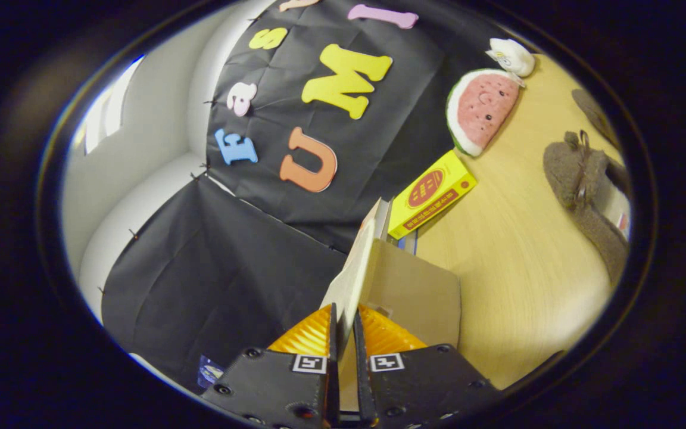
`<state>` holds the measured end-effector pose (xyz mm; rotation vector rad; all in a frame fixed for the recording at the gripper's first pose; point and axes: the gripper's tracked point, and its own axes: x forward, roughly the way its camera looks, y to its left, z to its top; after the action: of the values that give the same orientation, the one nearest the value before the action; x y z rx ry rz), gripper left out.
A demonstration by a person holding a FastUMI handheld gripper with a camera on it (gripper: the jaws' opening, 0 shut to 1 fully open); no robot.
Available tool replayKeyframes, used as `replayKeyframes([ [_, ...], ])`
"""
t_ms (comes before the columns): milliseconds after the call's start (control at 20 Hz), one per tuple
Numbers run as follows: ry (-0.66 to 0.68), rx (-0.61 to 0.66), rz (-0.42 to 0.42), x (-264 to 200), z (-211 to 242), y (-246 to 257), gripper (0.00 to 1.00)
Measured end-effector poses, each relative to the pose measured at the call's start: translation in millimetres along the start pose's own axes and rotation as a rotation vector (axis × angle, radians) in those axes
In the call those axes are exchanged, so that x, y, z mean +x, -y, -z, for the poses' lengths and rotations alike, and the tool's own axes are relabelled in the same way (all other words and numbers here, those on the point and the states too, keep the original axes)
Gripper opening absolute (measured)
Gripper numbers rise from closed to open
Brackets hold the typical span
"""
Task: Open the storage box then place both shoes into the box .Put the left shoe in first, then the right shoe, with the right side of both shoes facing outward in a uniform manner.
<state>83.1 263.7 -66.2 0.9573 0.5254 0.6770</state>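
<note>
My gripper [343,322] is shut on the pale lid [352,271] of the cardboard storage box [417,292]; the lid's thin edge runs between my two fingers and stands raised, tilted away from the box body. The view is rolled, so the wooden table appears to the right of the box. Two grey-brown fuzzy shoes lie on the table beyond the box: one [584,190] shows its top and strap, the other [596,113] is partly seen behind it.
A yellow carton [432,193] lies on a stack of books just behind the box. A watermelon-slice plush [482,107] and a small white plush [513,56] rest further back on the wooden table [527,268]. The black cloth wall hangs behind the box.
</note>
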Motion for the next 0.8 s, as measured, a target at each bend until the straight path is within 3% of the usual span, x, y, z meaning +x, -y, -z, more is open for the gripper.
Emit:
replayKeyframes([
  [50,-0.005,-0.028,-0.003,3.7,1.3,-9.2,0.0],
  [350,0.005,-0.206,-0.032,19.6,-11.4,-99.9,0.0],
  [550,-0.027,-0.351,-0.038,54.8,10.3,-168.8,0.0],
  [800,-0.057,-0.493,-0.031,101.5,47.8,-219.5,0.01],
])
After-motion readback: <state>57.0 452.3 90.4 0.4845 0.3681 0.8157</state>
